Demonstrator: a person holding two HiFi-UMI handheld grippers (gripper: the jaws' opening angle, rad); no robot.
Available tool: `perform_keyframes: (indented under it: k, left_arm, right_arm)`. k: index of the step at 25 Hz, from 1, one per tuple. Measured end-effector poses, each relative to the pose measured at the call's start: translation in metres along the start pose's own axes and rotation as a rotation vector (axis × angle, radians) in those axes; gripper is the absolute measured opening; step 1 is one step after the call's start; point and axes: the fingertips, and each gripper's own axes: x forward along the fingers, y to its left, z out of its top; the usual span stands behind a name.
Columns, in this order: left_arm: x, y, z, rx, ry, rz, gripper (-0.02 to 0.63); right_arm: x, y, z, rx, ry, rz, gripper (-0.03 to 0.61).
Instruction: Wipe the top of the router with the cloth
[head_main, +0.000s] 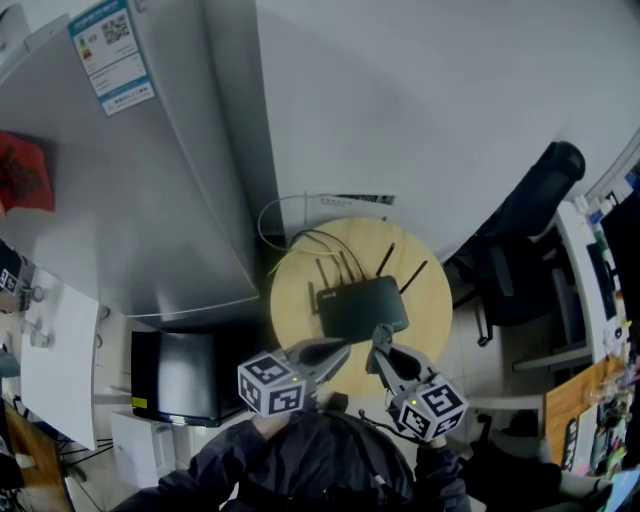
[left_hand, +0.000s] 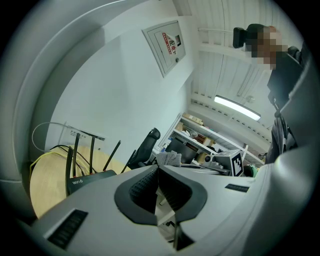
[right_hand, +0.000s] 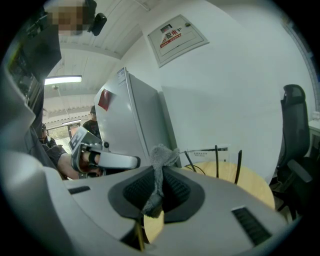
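A black router (head_main: 362, 307) with several upright antennas lies on a round wooden table (head_main: 432, 290). In the left gripper view the router (left_hand: 89, 180) shows a WiFi6 label at lower left. My right gripper (head_main: 381, 337) hovers over the router's near edge, shut on a small grey cloth (right_hand: 161, 158) that sticks up between its jaws. My left gripper (head_main: 338, 349) hangs just left of it, above the table's near rim, shut with nothing in it. In the right gripper view only two antennas (right_hand: 216, 161) rise behind the jaws; the router body is hidden.
A tall grey fridge (head_main: 150, 180) stands left of the table, a dark box (head_main: 185, 375) on the floor below it. A black office chair (head_main: 520, 240) and cluttered shelves (head_main: 590, 280) are to the right. Yellow and white cables (head_main: 285, 240) loop behind the router.
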Motion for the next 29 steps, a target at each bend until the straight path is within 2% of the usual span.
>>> perform_keyframes:
  k: [29]
  left_arm:
    - [-0.021,0.015,0.017,0.025,-0.017,-0.024,0.003]
  right_arm:
    - [0.022,0.017,0.008,-0.028,-0.007,-0.02,0.064]
